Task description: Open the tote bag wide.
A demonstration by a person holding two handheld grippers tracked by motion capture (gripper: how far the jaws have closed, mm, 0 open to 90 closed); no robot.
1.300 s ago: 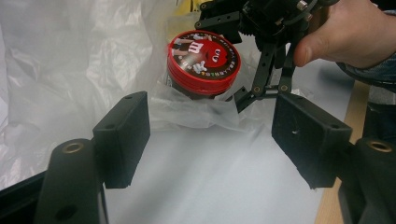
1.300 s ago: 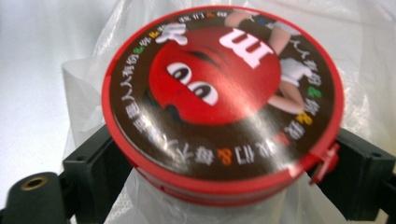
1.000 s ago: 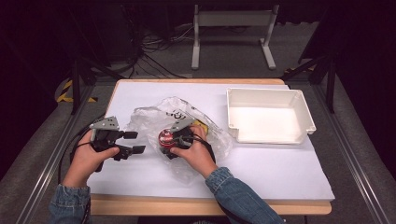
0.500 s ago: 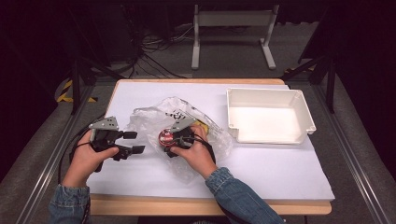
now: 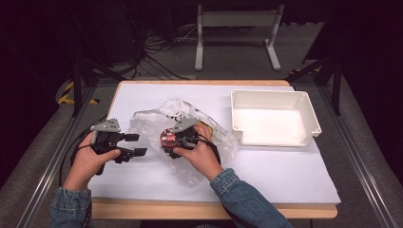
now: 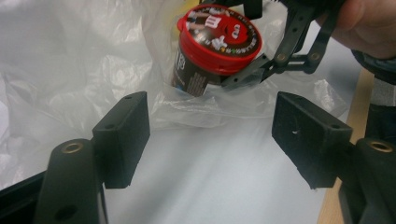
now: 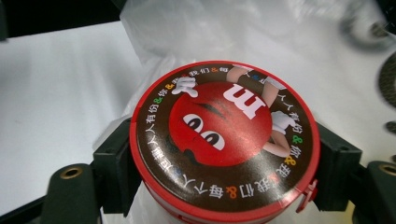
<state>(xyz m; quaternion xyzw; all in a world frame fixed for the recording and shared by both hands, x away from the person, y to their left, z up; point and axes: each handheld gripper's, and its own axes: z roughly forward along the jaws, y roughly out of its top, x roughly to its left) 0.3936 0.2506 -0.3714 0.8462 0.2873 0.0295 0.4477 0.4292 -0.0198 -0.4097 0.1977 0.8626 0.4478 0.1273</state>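
**White table, candy tub in the tool**

On the white table [image 5: 266,166] lies a clear plastic bag [image 5: 152,123]. The right tool [image 7: 219,163] has just been closing — it clamps the red-lidded candy tub [image 7: 224,140] over the bag. The left tool [image 6: 210,135] stands open, empty, just beside.

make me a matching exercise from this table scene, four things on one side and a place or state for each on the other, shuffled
Things:
1. candy tub
2. left gripper
3. white bin
4. plastic bag

Places or states:
a. empty, at the table's right side
b. clear and crumpled, spread at the table's middle
c. red-lidded, clamped between the jaws of the right gripper
d. jaws apart, nothing between them

Pairs: 1-c, 2-d, 3-a, 4-b
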